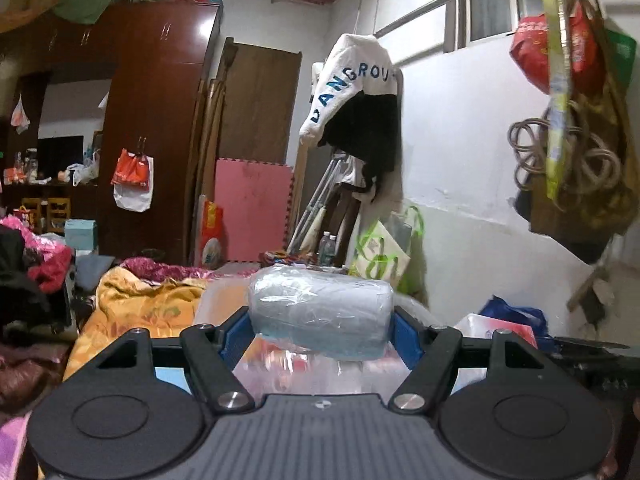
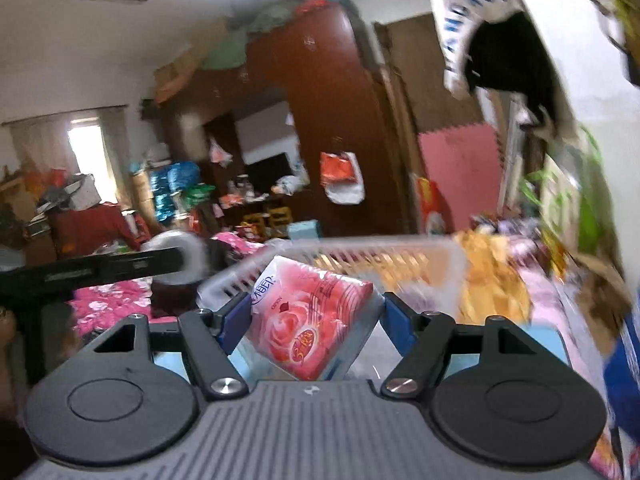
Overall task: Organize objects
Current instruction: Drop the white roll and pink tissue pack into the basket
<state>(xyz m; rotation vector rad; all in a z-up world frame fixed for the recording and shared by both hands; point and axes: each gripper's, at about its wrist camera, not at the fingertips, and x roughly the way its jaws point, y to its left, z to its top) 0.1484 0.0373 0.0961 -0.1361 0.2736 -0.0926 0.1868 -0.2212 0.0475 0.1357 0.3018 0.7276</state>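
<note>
Left tongs [image 1: 320,316] clamp a clear-wrapped grey bundle [image 1: 320,304] crosswise; right tongs [image 2: 308,320] clamp a tilted pink tissue pack [image 2: 308,320].

Both wrist cameras look forward over their tongs, sharing the brown wardrobe [image 1: 160,120].

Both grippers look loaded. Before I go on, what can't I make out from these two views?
- Left wrist: underside of the plastic-wrapped pack, hidden by the pack itself.
- Right wrist: floor of the white basket, blurred and behind the pink tissue pack.
- Right wrist: the pack's lower corner, hidden by the gripper body.
</note>
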